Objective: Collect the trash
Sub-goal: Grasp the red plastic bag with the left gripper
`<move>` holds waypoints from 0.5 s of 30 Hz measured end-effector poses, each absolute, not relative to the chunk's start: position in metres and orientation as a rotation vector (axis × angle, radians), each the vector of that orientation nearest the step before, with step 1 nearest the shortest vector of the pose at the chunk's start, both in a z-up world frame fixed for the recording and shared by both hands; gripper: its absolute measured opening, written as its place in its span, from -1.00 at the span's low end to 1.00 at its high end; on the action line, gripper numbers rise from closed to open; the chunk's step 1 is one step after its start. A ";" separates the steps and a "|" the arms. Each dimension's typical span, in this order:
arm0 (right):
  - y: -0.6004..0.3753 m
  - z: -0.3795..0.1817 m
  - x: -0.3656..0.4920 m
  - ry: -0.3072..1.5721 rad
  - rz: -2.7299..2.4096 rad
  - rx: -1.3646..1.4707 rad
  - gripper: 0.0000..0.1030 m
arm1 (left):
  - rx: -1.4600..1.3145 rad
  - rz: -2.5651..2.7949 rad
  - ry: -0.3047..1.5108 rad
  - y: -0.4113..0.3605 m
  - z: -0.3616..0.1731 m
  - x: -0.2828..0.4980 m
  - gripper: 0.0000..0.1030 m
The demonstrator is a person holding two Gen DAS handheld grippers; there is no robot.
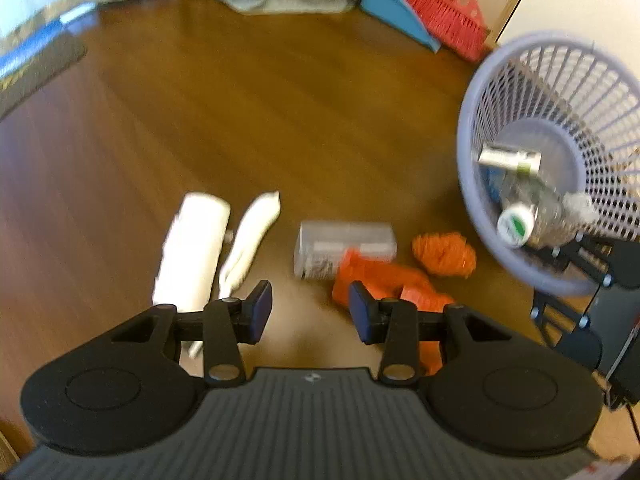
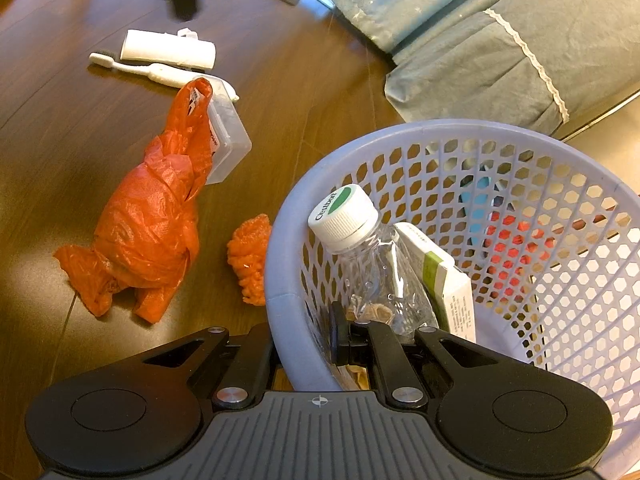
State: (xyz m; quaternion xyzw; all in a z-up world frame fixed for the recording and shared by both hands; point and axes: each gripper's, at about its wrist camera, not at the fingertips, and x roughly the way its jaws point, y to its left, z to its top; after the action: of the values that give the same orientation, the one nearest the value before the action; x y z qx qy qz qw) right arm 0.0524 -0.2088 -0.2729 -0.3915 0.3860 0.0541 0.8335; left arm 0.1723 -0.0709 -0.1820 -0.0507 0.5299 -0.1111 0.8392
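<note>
My left gripper [image 1: 311, 312] hangs open above the wooden floor with nothing between its fingers. Just beyond it lie a crumpled orange plastic bag [image 1: 384, 280], a clear plastic box [image 1: 344, 244], an orange wad [image 1: 444, 254], a white toothbrush [image 1: 252, 236] and a white tube [image 1: 192, 248]. My right gripper [image 2: 300, 344] is shut on the rim of the lavender mesh basket [image 2: 276, 240], one finger outside and one inside, and the basket is tilted. Inside it are a clear bottle [image 2: 360, 248] with a white cap and a small carton [image 2: 440, 280]. The orange bag [image 2: 148, 232] lies left of the basket.
A blue dustpan [image 1: 396, 8] and a red broom [image 1: 448, 12] lean at the far wall. Grey-green bedding [image 2: 500, 40] hangs down behind the basket. A dark mat [image 1: 36, 72] lies at the far left. Bare floor stretches beyond the trash.
</note>
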 end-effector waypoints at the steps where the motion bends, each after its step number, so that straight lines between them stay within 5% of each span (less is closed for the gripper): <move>1: -0.209 -0.273 0.052 0.819 0.115 -0.831 -0.91 | -0.113 -0.240 1.127 -0.070 -0.185 0.170 -0.27; 15: -0.210 -0.273 0.051 0.820 0.115 -0.836 -0.91 | -0.270 -0.280 1.196 -0.109 -0.219 0.179 0.02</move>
State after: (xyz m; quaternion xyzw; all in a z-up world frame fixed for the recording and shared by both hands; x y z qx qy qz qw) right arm 0.0509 -0.2100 -0.2728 -0.3941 0.3868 0.0544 0.8319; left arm 0.1794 -0.1092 -0.2193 -0.1262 0.5596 -0.1308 0.8086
